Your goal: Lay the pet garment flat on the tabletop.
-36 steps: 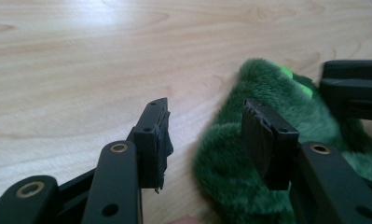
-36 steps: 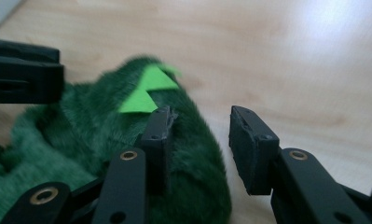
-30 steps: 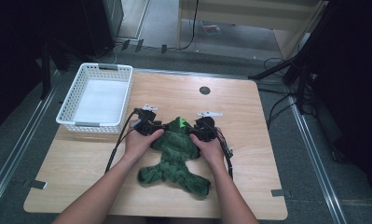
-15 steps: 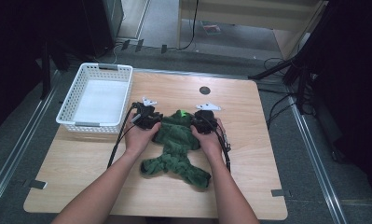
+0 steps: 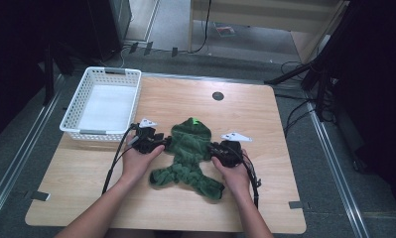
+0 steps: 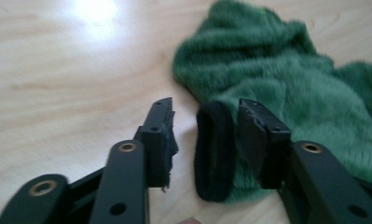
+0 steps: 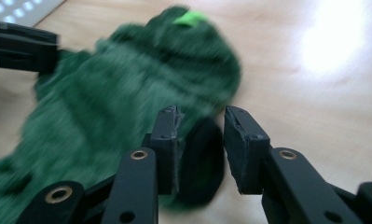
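Observation:
A fuzzy green hooded garment [image 5: 190,148] lies flat on the wooden table [image 5: 255,119], hood toward the far side with a bright green tag [image 5: 196,121]. My left gripper [image 5: 165,143] is at its left sleeve end. In the left gripper view my left gripper [image 6: 204,109] is open, and the sleeve's dark cuff [image 6: 214,154] stands between the jaws, against the right one. My right gripper [image 5: 213,148] is at the opposite sleeve. In the right gripper view my right gripper [image 7: 200,116] is open around that sleeve's dark cuff [image 7: 200,158], beside the blurred green garment [image 7: 127,93].
A white plastic basket [image 5: 99,133] stands at the table's far left, close to my left hand. A small black round hole [image 5: 218,95] sits in the tabletop beyond the hood. Cables trail from both grippers toward the near edge.
Both grippers have moved apart and toward the near side, from beside the hood to the sleeve ends. The garment now lies spread out flatter, farther back than a second ago.

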Demonstrator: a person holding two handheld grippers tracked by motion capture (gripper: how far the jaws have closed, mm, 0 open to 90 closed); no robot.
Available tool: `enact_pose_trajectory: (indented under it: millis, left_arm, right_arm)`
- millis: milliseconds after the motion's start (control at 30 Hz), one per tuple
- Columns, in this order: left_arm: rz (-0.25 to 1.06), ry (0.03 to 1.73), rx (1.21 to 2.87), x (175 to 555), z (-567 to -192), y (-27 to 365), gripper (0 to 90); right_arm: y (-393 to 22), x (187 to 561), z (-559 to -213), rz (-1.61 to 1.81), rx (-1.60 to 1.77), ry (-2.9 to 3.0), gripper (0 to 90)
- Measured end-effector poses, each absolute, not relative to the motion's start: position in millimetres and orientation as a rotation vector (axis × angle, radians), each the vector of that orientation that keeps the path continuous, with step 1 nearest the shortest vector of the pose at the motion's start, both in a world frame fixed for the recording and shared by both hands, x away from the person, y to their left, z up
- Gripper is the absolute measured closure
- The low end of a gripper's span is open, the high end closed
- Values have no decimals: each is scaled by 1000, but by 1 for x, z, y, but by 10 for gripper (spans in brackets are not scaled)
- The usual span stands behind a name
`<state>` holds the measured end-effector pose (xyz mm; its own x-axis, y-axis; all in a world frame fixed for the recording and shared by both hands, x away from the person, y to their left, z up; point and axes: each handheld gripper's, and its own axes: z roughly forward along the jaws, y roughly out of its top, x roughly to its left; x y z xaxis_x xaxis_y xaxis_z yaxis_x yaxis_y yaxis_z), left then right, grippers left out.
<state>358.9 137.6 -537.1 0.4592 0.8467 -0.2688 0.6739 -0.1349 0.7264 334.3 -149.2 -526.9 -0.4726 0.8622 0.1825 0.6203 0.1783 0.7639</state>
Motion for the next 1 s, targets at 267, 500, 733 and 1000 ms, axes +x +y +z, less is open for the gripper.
enact_pose_trajectory:
  millis: [267,500,733,1000]
  left_arm:
    - [284,1221,1977,350,-540,129,857]
    - [280,1291,1946,352,-542,138,870]
    - [326,1228,1860,338,-526,136,627]
    - [242,1104,1903,298,-523,149,542]
  right_arm:
    - [-136,334,-540,1135,1401,2235,792]
    - [-140,340,-542,1055,1411,2155,863]
    - [-142,336,-531,1177,1363,2143,702]
    - [-157,301,-511,1208,1347,2176,580]
